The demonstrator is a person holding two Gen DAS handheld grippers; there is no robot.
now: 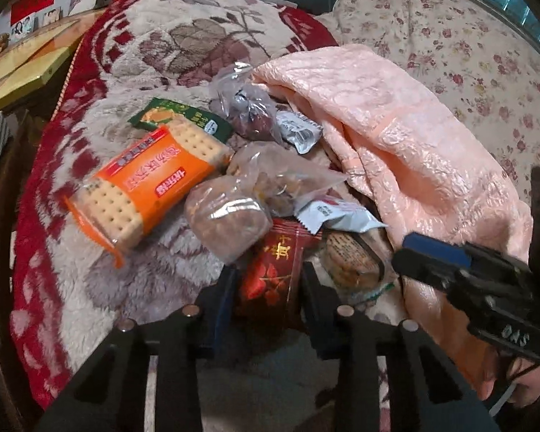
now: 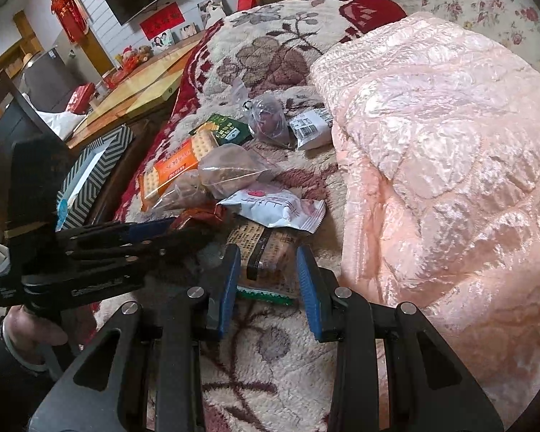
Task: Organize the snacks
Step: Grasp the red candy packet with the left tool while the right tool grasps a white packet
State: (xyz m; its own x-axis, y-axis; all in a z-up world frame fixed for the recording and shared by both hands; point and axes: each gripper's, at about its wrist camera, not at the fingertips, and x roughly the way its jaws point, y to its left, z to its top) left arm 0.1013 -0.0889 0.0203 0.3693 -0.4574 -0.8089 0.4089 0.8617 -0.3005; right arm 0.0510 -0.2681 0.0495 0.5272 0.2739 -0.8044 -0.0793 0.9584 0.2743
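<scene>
Starting with the left wrist view: the left gripper (image 1: 270, 295) points steeply down at the near end of the snack pile, and its two fingers stand on either side of the red snack packet (image 1: 270, 270). The pads appear to bear on both long edges, so it reads as clamped on that packet. The packet's long axis runs straight away from the tool, in line with the fingers. The packet lies just left of the pink quilt (image 1: 396, 136), with the brown biscuit packet (image 1: 345, 255) between the two. Farther from the quilt, bare fleece blanket (image 1: 144, 280) gives open room for a lift or a set-down. The orange cracker pack (image 1: 144, 187) lies well left of the quilt. Toward the quilt, the right gripper (image 1: 399, 255) crowds the path. In the right wrist view, the right gripper (image 2: 268, 284) has its blue pads drawn in against the brown biscuit packet (image 2: 270, 248), which lies lengthwise between them; this reads as clamped. That packet sits just beside the folded edge of the pink quilt (image 2: 450, 144), and a white sachet (image 2: 273, 208) overlaps its far end. The left gripper (image 2: 183, 225) enters from the side away from the quilt, tips at the red snack packet (image 2: 201, 216). The two tools are near each other, so clearance is judged tight; lifting upward is the freest direction.
</scene>
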